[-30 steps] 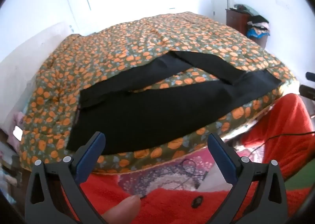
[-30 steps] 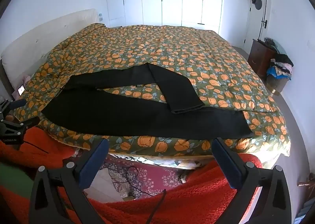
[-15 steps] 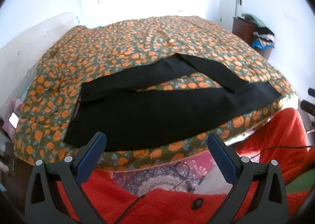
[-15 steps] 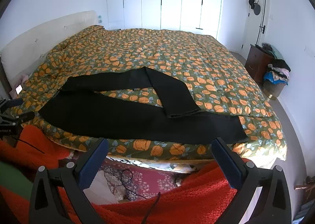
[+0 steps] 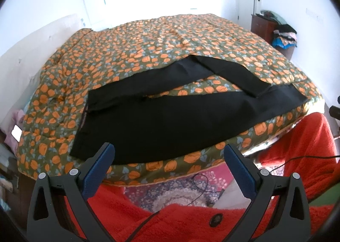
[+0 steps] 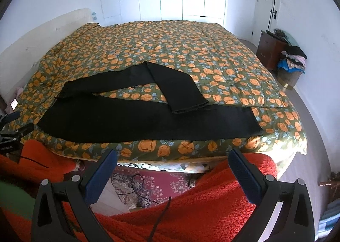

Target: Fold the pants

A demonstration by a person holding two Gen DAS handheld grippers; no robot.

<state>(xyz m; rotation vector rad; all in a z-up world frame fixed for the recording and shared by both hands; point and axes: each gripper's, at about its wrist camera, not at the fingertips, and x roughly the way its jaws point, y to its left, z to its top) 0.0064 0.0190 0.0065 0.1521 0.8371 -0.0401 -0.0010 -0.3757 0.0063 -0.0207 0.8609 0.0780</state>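
The black pants [image 6: 146, 118] lie spread along the near edge of the bed [image 6: 191, 50], on its orange-flowered quilt, one leg folded back across the other. The left gripper [image 5: 169, 164] and right gripper [image 6: 173, 169] hover short of the bed, jaws spread wide and empty.

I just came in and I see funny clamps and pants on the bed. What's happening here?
A person in a fuzzy red garment holds a blue-padded tool in each hand, getting ready to fold the black fabric pants. The pants lie on the orange-flowered green bedspread, one leg flat along the near edge and the other bent back over itself. The left tool and right tool are both open, held short of the bed and touching nothing.
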